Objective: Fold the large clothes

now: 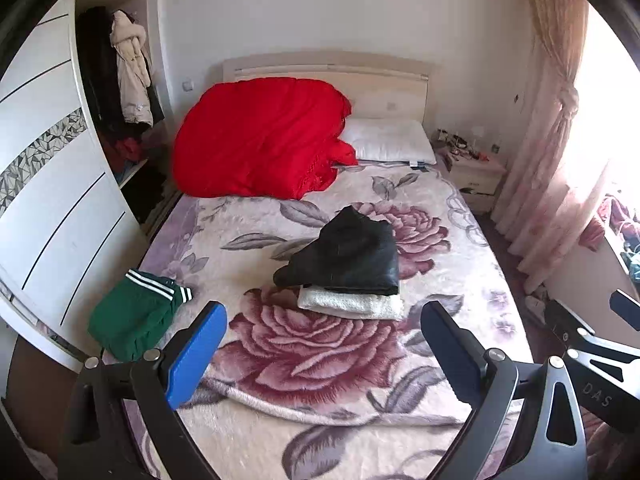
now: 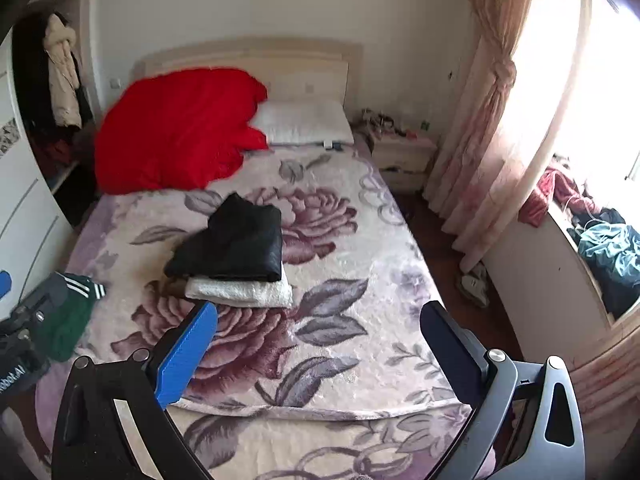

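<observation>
A folded black garment [image 1: 352, 252] lies on a folded white fleecy garment [image 1: 352, 304] in the middle of the bed [image 1: 320, 360]; the pile also shows in the right wrist view, black [image 2: 236, 242] on white [image 2: 244, 292]. A folded green garment with white stripes [image 1: 132, 316] lies at the bed's left edge, also in the right wrist view [image 2: 68, 316]. My left gripper [image 1: 324, 344] is open and empty above the bed's near part. My right gripper [image 2: 320, 344] is open and empty, to the right of the left one.
A red quilt [image 1: 260, 140] and a white pillow [image 1: 390, 142] lie at the bed's head. An open wardrobe [image 1: 116, 100] stands left. A nightstand [image 1: 474, 174], pink curtain [image 1: 552, 140] and a cluttered window ledge [image 2: 600, 248] are right.
</observation>
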Demonstrator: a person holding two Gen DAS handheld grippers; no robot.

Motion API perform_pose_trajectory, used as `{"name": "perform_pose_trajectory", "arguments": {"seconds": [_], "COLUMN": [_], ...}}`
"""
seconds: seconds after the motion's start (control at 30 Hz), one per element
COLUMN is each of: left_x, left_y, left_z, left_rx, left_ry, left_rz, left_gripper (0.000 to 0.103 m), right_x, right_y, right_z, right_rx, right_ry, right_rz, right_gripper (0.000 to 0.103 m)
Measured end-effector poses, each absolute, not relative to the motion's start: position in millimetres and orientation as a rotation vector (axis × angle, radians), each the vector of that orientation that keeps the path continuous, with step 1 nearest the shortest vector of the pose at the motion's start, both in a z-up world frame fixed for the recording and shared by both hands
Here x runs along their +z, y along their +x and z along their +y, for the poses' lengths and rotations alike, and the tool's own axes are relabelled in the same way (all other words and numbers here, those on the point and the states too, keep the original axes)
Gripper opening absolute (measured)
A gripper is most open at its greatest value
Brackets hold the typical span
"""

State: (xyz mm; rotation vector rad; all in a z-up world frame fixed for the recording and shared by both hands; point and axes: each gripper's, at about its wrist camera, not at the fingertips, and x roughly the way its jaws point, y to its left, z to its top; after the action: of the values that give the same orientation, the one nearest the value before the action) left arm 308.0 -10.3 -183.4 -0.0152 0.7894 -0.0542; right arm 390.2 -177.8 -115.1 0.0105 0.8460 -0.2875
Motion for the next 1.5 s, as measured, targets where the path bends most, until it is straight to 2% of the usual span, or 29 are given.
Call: {"name": "perform_pose_trajectory", "arguments": {"seconds": [0.33, 0.77, 1.1, 1.5], "left_x": [-144.5, -112.0, -105.4, -104.7], "left_y": [252.5, 232.6, 219.4, 216.8], "left_z": [-16.7, -18.1, -21.2, -22.3], "left_rx": [-0.068, -0.016, 0.0, 0.013], "left_ry": [-0.004, -0.016, -0.013, -0.009], "left_rz": [0.736, 0.727, 0.7, 0.689], "left_gripper": [0.099, 0.103, 0.103, 0.103], "right_x": [-45.0, 12.9, 38.5, 43.5], "right_y": [295.5, 257.3, 248.7, 248.6], "right_z": [-181.5, -181.5, -182.0, -183.9], "right_rx": [-0.287, -0.194, -0.169, -0.157], "right_ry": [0.021, 0.012, 0.004, 0.0], "right_rz": [0.771, 0.754, 0.705, 0.701], "right_gripper": [0.103, 0.103, 0.103, 0.103]}}
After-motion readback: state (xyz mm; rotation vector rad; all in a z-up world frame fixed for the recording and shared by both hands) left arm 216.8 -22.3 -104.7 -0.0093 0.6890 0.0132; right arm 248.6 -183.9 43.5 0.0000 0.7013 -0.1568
